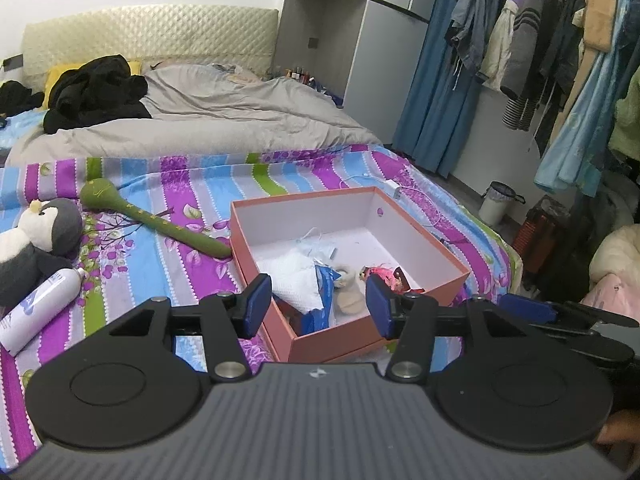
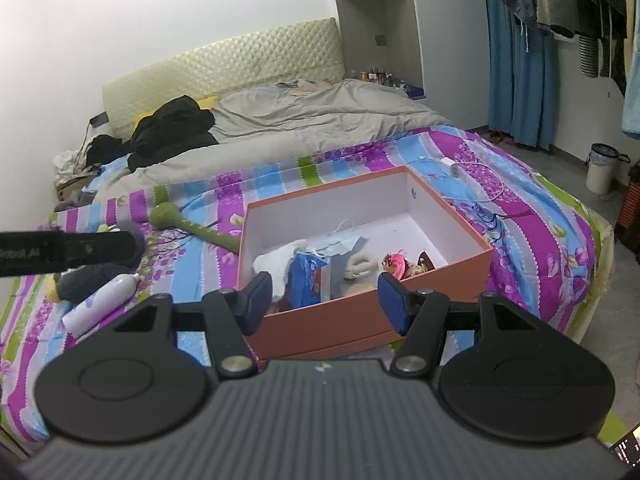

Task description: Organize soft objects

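Note:
An open orange box [image 1: 438, 250] [image 2: 460, 224] sits on the striped bedspread. It holds a white cloth [image 1: 296, 280], a blue packet [image 2: 306, 276], a beige plush [image 1: 346, 292] and a pink-haired doll [image 2: 394, 262]. A penguin plush [image 1: 36, 240] and a green soft stick [image 1: 152, 220] [image 2: 188, 226] lie left of the box. My left gripper [image 1: 318, 306] is open and empty above the box's near corner. My right gripper [image 2: 324, 300] is open and empty at the box's near wall. The left gripper also shows at the left of the right wrist view [image 2: 68, 252].
A white spray bottle [image 1: 38, 310] [image 2: 100, 304] lies near the penguin. A grey duvet [image 1: 224, 120] and black clothes [image 1: 96, 92] cover the bed's far half. A white charger and cable [image 2: 456, 168] lie beyond the box. Hanging clothes [image 1: 560, 60] and a bin [image 2: 600, 172] stand right.

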Demonstrator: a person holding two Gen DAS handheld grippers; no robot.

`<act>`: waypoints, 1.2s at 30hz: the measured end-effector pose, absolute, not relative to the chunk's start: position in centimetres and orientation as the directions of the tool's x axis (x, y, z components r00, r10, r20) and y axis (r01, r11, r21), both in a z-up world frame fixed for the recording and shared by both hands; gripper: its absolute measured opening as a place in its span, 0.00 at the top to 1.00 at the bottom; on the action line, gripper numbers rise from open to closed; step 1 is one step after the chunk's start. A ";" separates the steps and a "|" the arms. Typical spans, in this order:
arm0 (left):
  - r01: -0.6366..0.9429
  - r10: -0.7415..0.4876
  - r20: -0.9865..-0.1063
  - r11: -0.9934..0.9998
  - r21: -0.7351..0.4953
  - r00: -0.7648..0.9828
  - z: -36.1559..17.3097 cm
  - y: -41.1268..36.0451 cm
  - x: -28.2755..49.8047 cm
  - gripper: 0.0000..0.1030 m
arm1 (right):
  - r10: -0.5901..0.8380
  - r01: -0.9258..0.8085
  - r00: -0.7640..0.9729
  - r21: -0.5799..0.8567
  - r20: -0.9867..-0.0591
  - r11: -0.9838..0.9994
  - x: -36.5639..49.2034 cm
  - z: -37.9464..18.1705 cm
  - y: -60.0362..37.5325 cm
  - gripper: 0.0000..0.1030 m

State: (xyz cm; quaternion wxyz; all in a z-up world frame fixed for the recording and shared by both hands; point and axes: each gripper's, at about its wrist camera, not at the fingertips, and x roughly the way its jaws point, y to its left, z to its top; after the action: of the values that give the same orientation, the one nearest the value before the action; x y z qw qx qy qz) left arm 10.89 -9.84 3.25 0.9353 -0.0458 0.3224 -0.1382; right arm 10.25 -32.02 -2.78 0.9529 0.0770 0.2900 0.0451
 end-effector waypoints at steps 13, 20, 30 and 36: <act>0.205 -0.250 -0.622 0.968 -0.144 0.742 1.9 -9.7 12.8 0.13 | 0.115 -0.034 0.813 0.151 -0.571 0.988 11.7 -3.6 -32.1 0.35; 0.188 -0.224 -0.642 0.974 -0.125 0.733 1.1 -9.9 13.9 0.02 | 0.099 -0.011 0.824 0.159 -0.558 0.987 12.2 -3.5 -32.7 0.00; 0.154 -0.214 -0.666 0.977 -0.148 0.714 0.6 -9.4 14.9 0.00 | 0.091 0.001 0.811 0.156 -0.579 0.988 12.9 -4.0 -32.7 0.00; 0.140 -0.202 -0.684 0.979 -0.145 0.701 0.4 -9.5 15.2 0.00 | 0.089 0.002 0.809 0.154 -0.581 0.988 13.0 -4.0 -32.7 0.00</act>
State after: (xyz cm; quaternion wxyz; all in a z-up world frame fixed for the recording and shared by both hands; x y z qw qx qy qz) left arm 15.21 -9.55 0.41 0.9213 -0.0411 0.3754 -0.0928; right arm 12.97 -32.66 -3.96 0.9482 0.0739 0.3081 0.0229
